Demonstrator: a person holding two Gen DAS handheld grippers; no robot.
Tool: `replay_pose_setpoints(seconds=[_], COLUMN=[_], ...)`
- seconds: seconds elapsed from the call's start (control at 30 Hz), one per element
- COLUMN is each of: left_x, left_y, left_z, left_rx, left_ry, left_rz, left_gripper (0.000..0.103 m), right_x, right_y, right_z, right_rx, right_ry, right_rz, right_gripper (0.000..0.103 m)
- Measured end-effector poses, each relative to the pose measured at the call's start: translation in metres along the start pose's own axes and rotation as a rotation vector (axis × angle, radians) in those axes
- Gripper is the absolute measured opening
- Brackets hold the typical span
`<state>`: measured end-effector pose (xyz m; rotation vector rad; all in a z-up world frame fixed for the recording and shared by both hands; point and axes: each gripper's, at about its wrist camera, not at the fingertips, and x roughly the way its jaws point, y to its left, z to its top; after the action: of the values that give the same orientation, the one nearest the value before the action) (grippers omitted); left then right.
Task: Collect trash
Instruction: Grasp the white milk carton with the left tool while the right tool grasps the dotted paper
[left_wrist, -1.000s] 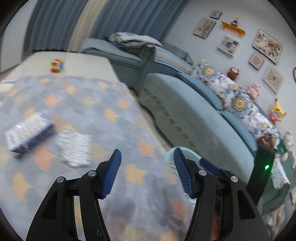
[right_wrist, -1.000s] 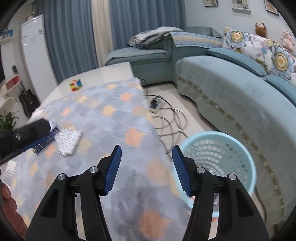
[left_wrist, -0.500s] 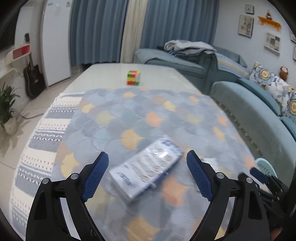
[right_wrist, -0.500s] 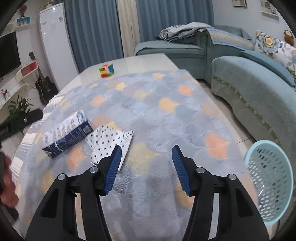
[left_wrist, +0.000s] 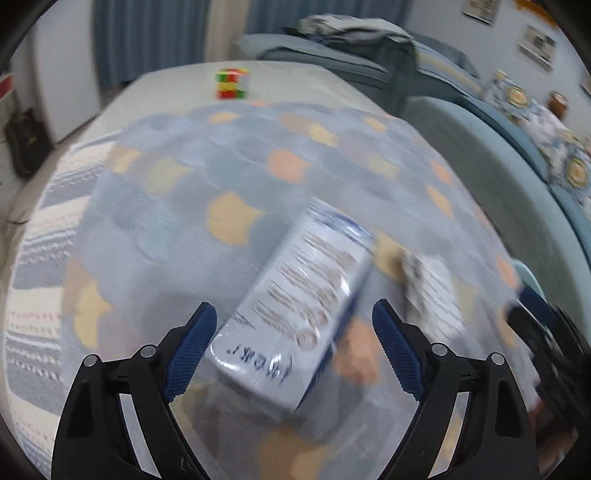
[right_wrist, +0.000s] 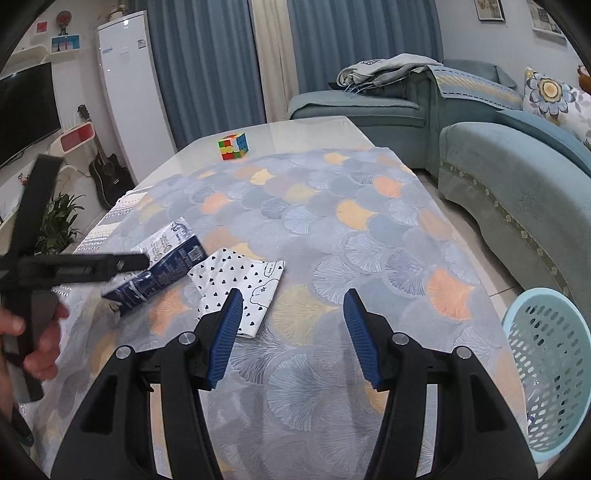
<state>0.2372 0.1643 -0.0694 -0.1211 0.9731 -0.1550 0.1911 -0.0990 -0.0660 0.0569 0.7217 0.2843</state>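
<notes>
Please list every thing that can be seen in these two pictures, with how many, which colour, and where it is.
carton: 1, dark blue and white, lying on the cloth at the left, between the left gripper's open fingers
paper bag: 1, white with black hearts, flat beside the carton
puzzle cube: 1, multicoloured, on the bare far end of the table
tablecloth: 1, grey-blue with orange and yellow fan shapes, covering the table
basket: 1, light blue, on the floor at the right
sofa: 1, teal, behind the table and right of it
left gripper: 1, black with blue pads, open
right gripper: 1, black with blue pads, open, above the cloth
</notes>
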Motion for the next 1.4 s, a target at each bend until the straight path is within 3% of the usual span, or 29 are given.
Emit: replay_pose_setpoints(seconds=[0.07,0.3,0.43,0.67,0.73,0.83,0.93,1.03,1.1,1.23,1.27,1.37,1.4], left_x=[-0.002,0.030,0.029,0.002,-0.006,-0.011,-0.022,-0.024,-0.020,-0.019,-0.018,-0.018,-0.018], left_y=[-0.010,-0.021,-0.022,-0.004,0.001,0.001,0.005,0.016,0.022,0.022,0.020,0.017,0.017], left_z=[-0.008,-0.006,-0.012,-0.045,-0.046,-0.047,-0.050,-0.051,-0.049,-0.050,-0.049,-0.049,-0.049], left_rx=[0.022,-0.029,-0.037,-0.139,-0.168,-0.179,-0.207,-0.257,-0.278,-0.278,-0.271,-0.254,-0.249], left_ry=[0.027,0.060,0.008,-0.119,-0.156,-0.200,-0.271,-0.280,-0.253,-0.254,-0.252,-0.251,-0.253], left_rz=[-0.032,0.079,0.142,0.143,0.135,0.157,0.153,0.127,0.092,0.085,0.091,0.101,0.105], left_gripper=[0.084,0.081,0.060,0.060,0.059,0.059,0.060,0.060,0.060,0.060,0.060,0.060,0.060], right_x=[0.001,0.005,0.011,0.034,0.042,0.049,0.055,0.069,0.085,0.093,0.092,0.087,0.084], right_y=[-0.003,-0.005,0.004,0.023,0.031,0.043,0.060,0.073,0.077,0.078,0.077,0.063,0.059], right_z=[0.001,0.000,0.000,0.004,0.008,0.016,0.018,0.013,0.011,0.013,0.013,0.014,0.014], right_rx=[0.012,0.025,-0.018,-0.054,-0.036,-0.046,-0.078,-0.093,-0.107,-0.118,-0.112,-0.041,-0.018], right_ry=[0.005,0.027,0.060,0.180,0.203,0.176,0.174,0.214,0.265,0.274,0.272,0.245,0.235], right_rz=[0.010,0.019,0.009,0.050,0.062,0.008,0.017,0.018,-0.040,-0.089,-0.088,-0.082,-0.080], right_gripper=[0.053,0.053,0.058,0.059,0.069,0.069,0.069,0.069,0.069,0.069,0.068,0.045,0.030])
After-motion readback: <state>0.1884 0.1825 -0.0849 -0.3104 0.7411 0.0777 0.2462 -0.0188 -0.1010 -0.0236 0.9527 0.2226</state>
